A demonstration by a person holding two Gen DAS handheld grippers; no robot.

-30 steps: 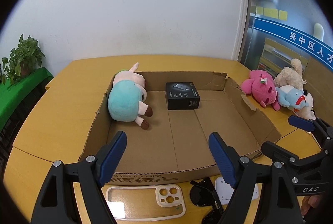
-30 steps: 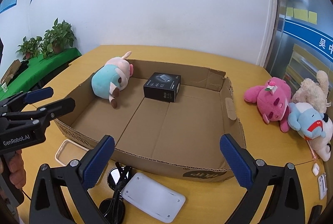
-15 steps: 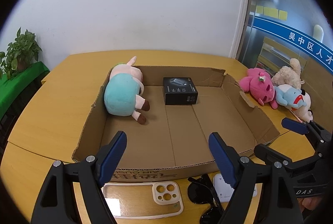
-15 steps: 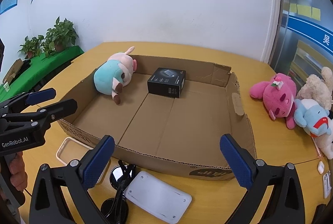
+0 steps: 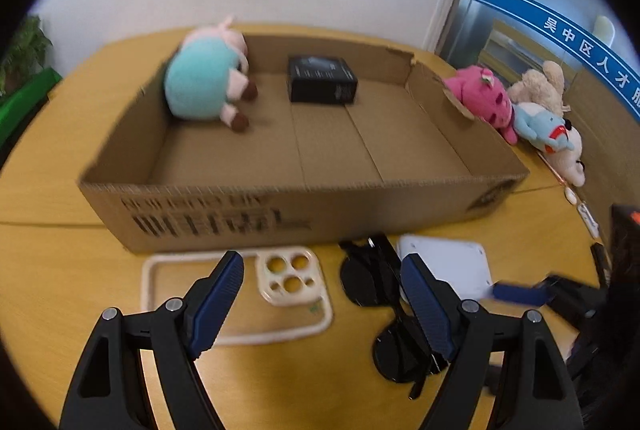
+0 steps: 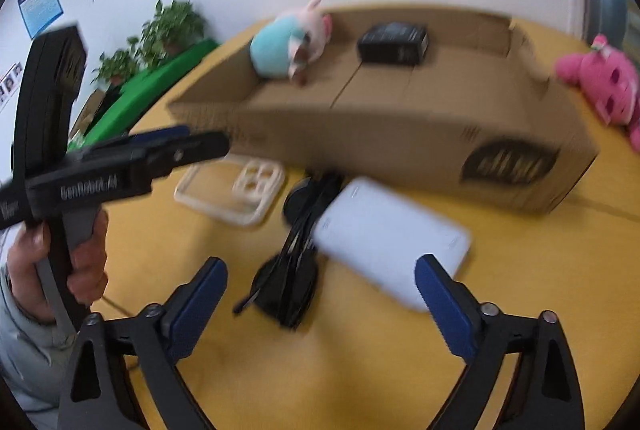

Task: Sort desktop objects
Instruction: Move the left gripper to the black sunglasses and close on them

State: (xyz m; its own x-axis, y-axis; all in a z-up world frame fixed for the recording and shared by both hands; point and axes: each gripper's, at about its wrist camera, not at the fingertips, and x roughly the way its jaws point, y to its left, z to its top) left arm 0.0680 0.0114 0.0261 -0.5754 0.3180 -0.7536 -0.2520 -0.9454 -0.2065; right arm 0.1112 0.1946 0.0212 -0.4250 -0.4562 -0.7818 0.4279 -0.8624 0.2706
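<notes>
Lettering "GenRobot.AI" on left gripper [image 6: 176,138], blurred print on cardboard box [image 5: 224,222]

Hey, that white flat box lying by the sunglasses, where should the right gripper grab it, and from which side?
Grip the white flat box across its two long edges, coming down from above. It lies flat on the table, so only its thin sides offer purchase. Favour the end away from the sunglasses. The right gripper is closing, nothing between its jaws.
</notes>
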